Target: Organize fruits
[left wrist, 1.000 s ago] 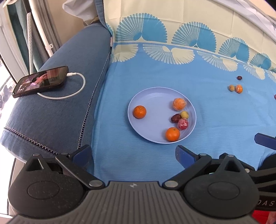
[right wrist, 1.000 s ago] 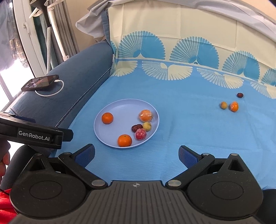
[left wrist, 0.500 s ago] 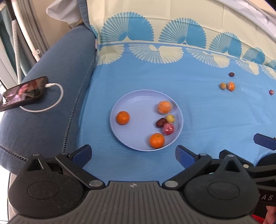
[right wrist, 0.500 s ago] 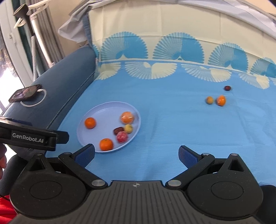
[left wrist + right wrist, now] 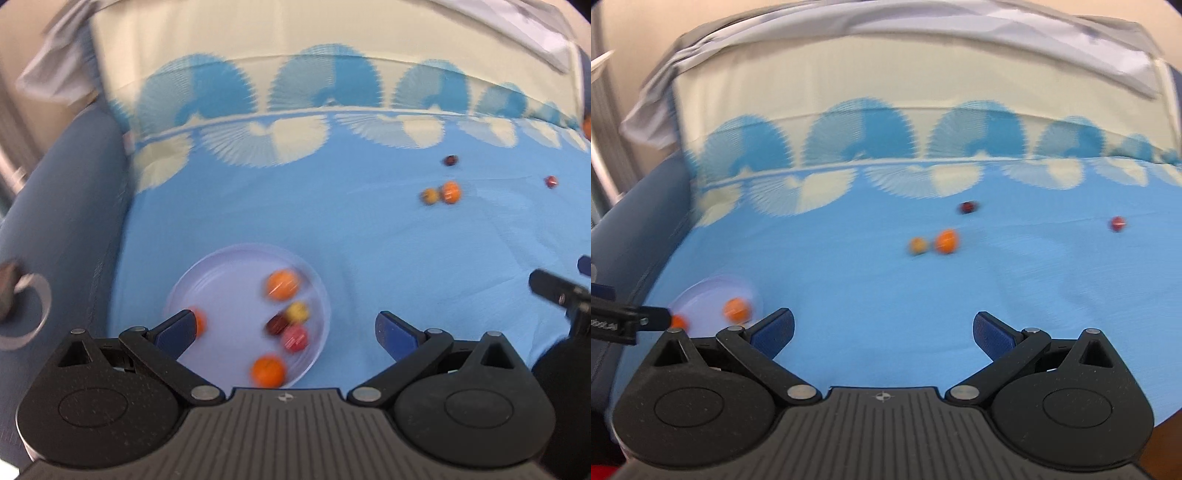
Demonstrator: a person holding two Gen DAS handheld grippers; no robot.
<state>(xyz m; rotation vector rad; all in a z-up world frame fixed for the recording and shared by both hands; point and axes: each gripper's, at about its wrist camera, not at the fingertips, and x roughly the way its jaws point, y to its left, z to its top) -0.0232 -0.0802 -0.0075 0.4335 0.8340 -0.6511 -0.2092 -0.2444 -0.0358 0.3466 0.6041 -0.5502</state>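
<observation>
A pale lilac plate (image 5: pixel 207 280) is seen lying on the blue cloth (image 5: pixel 369 236) that covers the seat. 6 pieces of fruit are held in the plate: an orange wrapped in clear film (image 5: pixel 283 284) toward the plate's far side, a small yellow fruit (image 5: pixel 297 311) just beyond a dark red one (image 5: pixel 277 324), a pink-red wrapped fruit (image 5: pixel 295 338) touching or just beside these, a bare orange (image 5: pixel 268 370) at the plate's near rim, and another orange (image 5: pixel 199 322) at the plate's left side, partly hidden by a jaw. All are blurred by motion, so finer surface detail cannot be told.

Well beyond the plate and to its right, more fruit is left loose on the cloth: a small yellow-brown fruit (image 5: pixel 429 195) just beside a small orange one (image 5: pixel 451 192), a dark round fruit (image 5: pixel 450 160) a little farther back, and a small red fruit (image 5: pixel 550 181) farther right still.

The left gripper (image 5: pixel 284 328) is held low over the near part of the plate, with its jaws spread wide and nothing between them. The right gripper (image 5: pixel 882 328) is held to the right of the plate, over bare cloth, pointing toward the loose fruit; its jaws are likewise spread wide and empty. In the right wrist view only the plate's edge and 2 oranges are seen at the lower left.
</observation>
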